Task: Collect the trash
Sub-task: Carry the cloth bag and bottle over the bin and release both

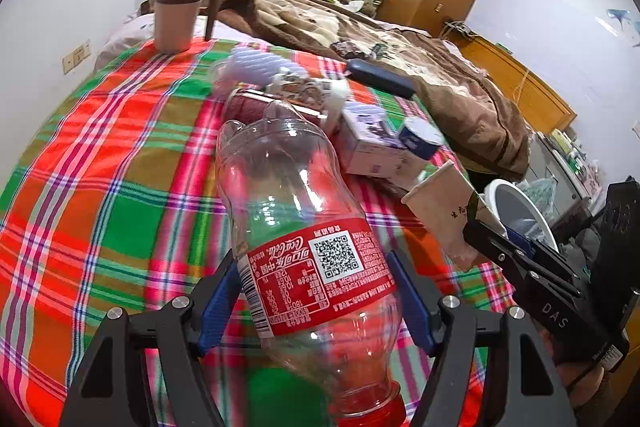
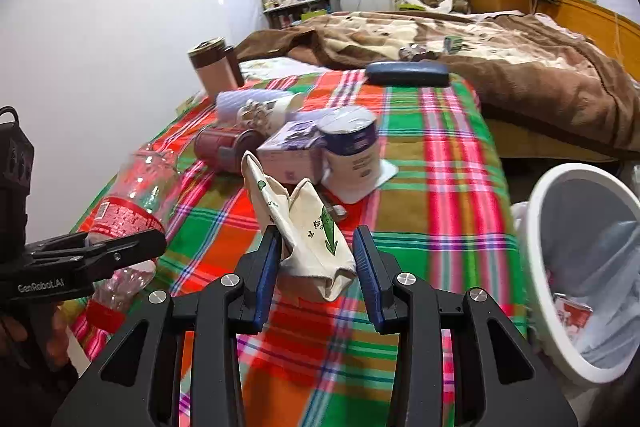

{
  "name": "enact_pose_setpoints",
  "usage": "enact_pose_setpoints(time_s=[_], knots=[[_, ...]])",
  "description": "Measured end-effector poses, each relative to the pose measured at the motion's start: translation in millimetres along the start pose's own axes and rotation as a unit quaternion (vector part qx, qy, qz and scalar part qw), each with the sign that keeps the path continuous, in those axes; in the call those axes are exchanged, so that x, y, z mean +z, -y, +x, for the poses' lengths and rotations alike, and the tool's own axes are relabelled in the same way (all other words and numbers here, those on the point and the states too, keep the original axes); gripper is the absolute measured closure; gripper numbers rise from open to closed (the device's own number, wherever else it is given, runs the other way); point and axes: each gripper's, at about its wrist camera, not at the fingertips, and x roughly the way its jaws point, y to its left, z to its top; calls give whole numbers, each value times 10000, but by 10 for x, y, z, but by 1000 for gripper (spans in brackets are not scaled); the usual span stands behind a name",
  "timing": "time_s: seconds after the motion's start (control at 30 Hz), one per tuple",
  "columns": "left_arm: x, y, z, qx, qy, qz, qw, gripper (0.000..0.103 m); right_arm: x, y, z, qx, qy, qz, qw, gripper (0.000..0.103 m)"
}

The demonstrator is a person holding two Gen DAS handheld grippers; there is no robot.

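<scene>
Both tools are matte black with angular, cut-out arms. The left tool [image 1: 320,303] has blue pads [image 1: 218,307] on the inner faces of its fingers and round silver screws [image 1: 180,302] at the joints. The right tool [image 2: 318,267] matches it, with blue pads [image 2: 267,279] and silver screws [image 2: 231,280]. White lettering reads "DAS" on the right tool's side and "GenRobot.AI" on the left's. A hand [image 1: 580,383] shows bare skin.
</scene>
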Motion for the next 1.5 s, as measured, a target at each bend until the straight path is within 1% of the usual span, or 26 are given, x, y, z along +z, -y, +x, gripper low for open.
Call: enact_pose_setpoints(time_s=[0.3, 0.53, 0.63, 0.77, 1.0, 1.1, 1.13, 1.23, 1.27, 1.37, 1.5], knots=[[50, 408, -22, -214, 9, 337, 9992, 31, 11, 262, -241, -151, 264, 266, 9992, 65], [135, 855, 86, -456, -42, 676, 9967, 31, 11, 552, -447, -477, 427, 530, 9965, 65], [162, 1084, 154, -576, -99, 855, 9946, 31, 12, 708, -542, -682, 524, 663, 9941, 65], [188, 1430, 249, -804, -167, 1119, 9903, 31, -3, 936, -686, -940, 655, 883, 9895, 65], [195, 1997, 472, -1173, -401, 1427, 9820, 31, -46, 1284, -839, -1378, 717, 1169, 9809, 65], [196, 2225, 557, -1332, -500, 1535, 9779, 31, -52, 1431, -877, -1639, 761, 1271, 9753, 64], [200, 2292, 583, -1360, -516, 1562, 9770, 31, -62, 1494, -892, -1768, 756, 1323, 9724, 64], [197, 2502, 693, -1473, -634, 1678, 9727, 31, -87, 1672, -898, -1874, 718, 1543, 9674, 64], [188, 2586, 747, -1513, -693, 1749, 9704, 31, -93, 1708, -888, -1923, 689, 1557, 9664, 64], [172, 2744, 896, -1574, -846, 1805, 9672, 31, -108, 1795, -849, -2089, 602, 1578, 9632, 64], [136, 2928, 1091, -1617, -1013, 1896, 9632, 31, -155, 1924, -824, -2202, 457, 1655, 9602, 64]])
